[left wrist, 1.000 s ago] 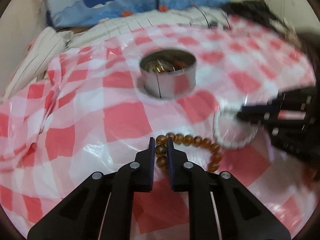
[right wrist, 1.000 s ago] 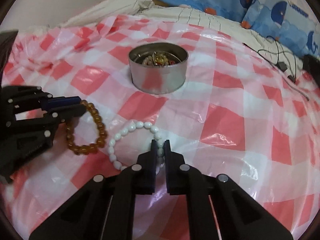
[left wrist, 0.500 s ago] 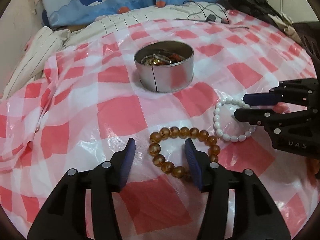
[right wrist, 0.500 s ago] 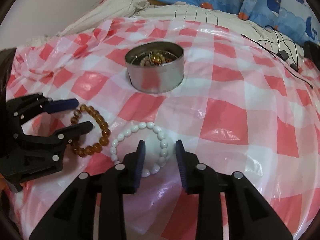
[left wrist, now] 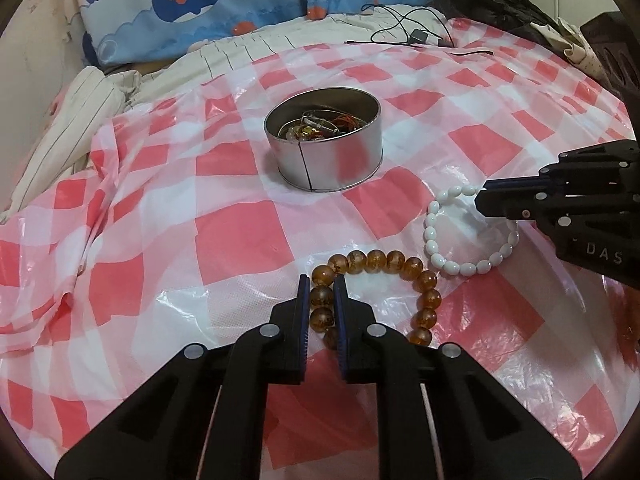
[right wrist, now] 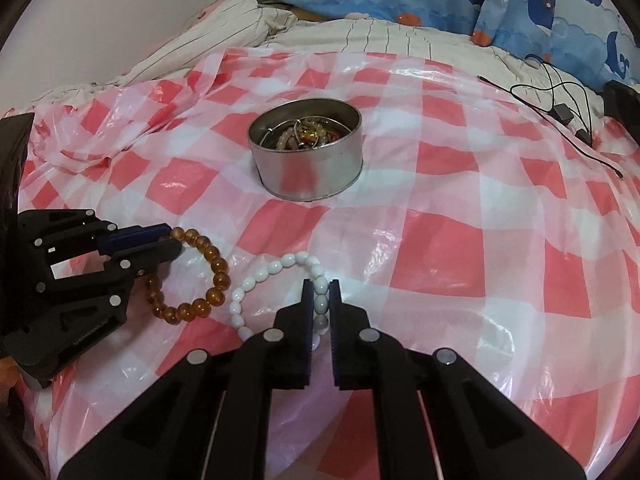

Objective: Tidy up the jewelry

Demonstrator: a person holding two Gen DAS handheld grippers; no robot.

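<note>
An amber bead bracelet [left wrist: 376, 260] lies on the red-checked plastic sheet [left wrist: 240, 236]. My left gripper [left wrist: 322, 280] has its jaws closing, and its pads press on the bracelet's left-hand beads. Just right of it lies a white bead bracelet [left wrist: 436, 248]. My right gripper [right wrist: 320, 284] has its jaws closing onto a few beads of this white bracelet [right wrist: 264, 274]. Each gripper shows in the other's view: the right gripper [left wrist: 482, 196] and the left gripper [right wrist: 174, 240] at the amber bracelet [right wrist: 218, 268]. A round metal tin [left wrist: 340, 160] with several jewelry pieces stands further back.
The sheet covers a bed. Whale-print pillows [left wrist: 192, 4] line the far side. A black cable with a plug [left wrist: 418, 36] and dark cloth [left wrist: 496, 4] lie at the back right. Striped bedding [right wrist: 224, 28] bunches at the back left. The tin [right wrist: 308, 176] stands alone on the sheet.
Both grippers were shut on their bracelets a second ago, stood open around them half a second ago, and are closed on the beads again. Neither bracelet has left the sheet.
</note>
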